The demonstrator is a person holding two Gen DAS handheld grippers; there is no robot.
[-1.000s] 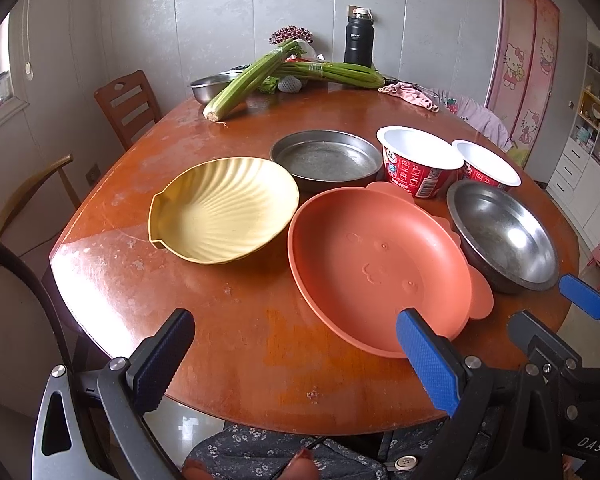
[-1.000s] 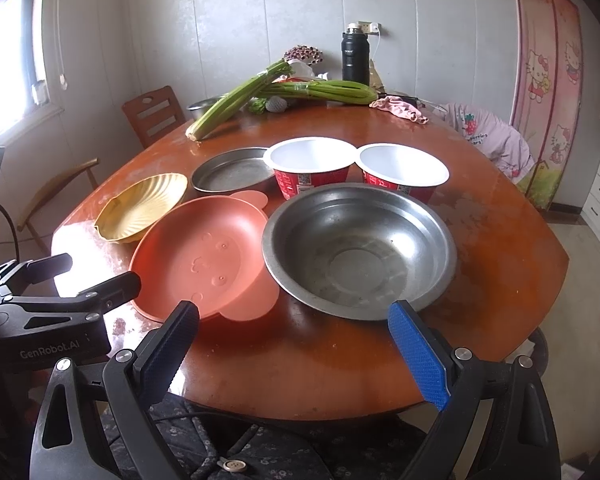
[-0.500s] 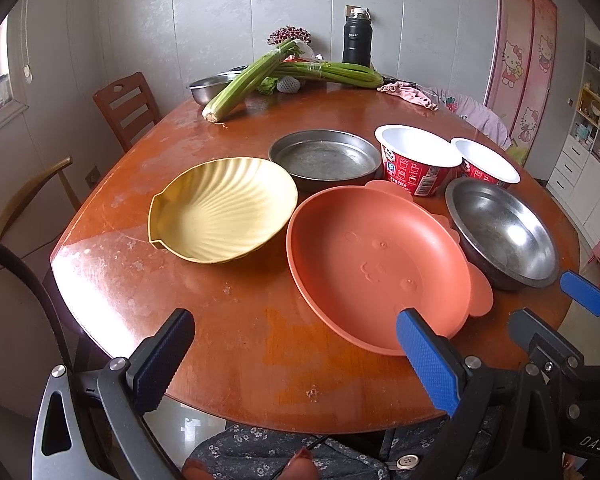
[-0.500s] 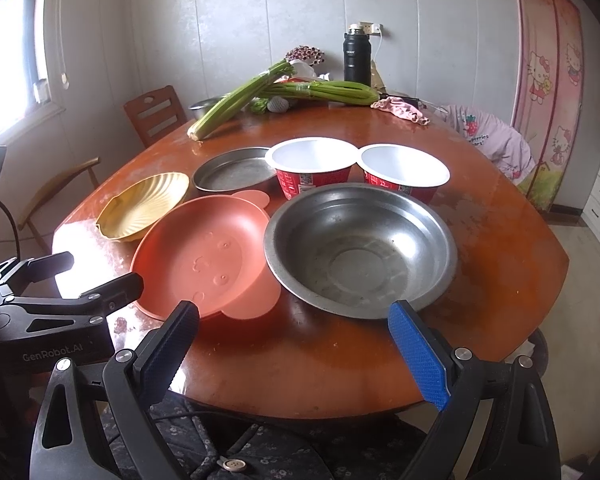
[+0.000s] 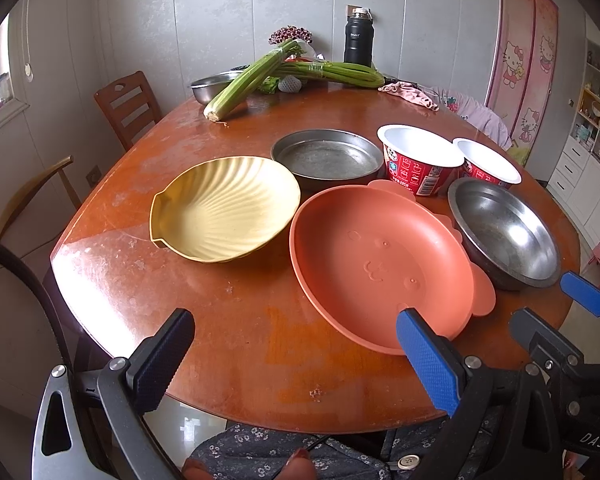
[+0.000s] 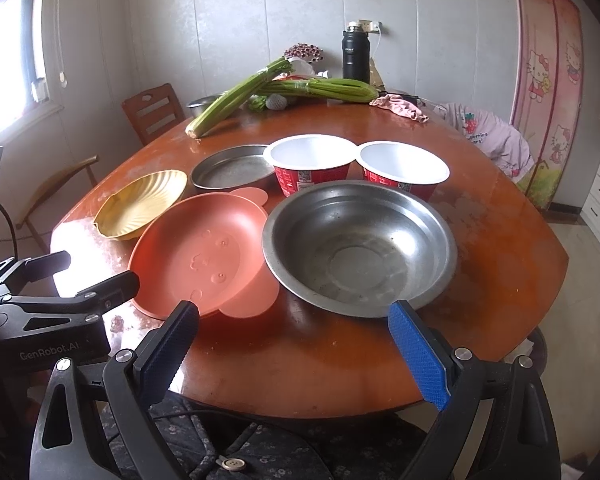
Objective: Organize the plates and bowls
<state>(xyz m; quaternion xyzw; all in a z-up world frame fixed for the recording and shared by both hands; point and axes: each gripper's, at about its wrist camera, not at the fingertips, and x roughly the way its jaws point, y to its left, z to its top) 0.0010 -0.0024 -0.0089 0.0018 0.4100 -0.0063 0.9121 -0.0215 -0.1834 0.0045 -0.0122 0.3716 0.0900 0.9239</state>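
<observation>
Left wrist view takes in a round wooden table (image 5: 228, 320), glossy and reddish-brown, with every dish on its near half. Largest of them is the orange plate (image 5: 376, 260), a shallow plastic piece with ear-shaped tabs and a faint face moulded in its floor, lying at the near edge. Just right of it sits the steel bowl (image 6: 360, 244), deep and empty, its rim overlapping the orange plate's edge in the right wrist view. On the orange plate's other side rests the yellow shell-shaped dish (image 5: 224, 208), ribbed like a scallop, close by though whether they touch is unclear. Behind these stands the flat steel pan (image 5: 328, 158), and beside it two red paper bowls with white insides, the nearer paper bowl (image 6: 310, 162) and the farther paper bowl (image 6: 404, 170), rim to rim behind the steel bowl. Long celery stalks (image 5: 244, 84) lie across the far side of the table, near a black flask (image 5: 358, 42) and a pink cloth (image 5: 410, 94). Left gripper (image 5: 296, 360) hangs over the near edge with its jaws spread wide, holding nothing, one pad in front of the orange plate's rim. Right gripper (image 6: 296, 352) is likewise wide apart and empty, low before the steel bowl.
</observation>
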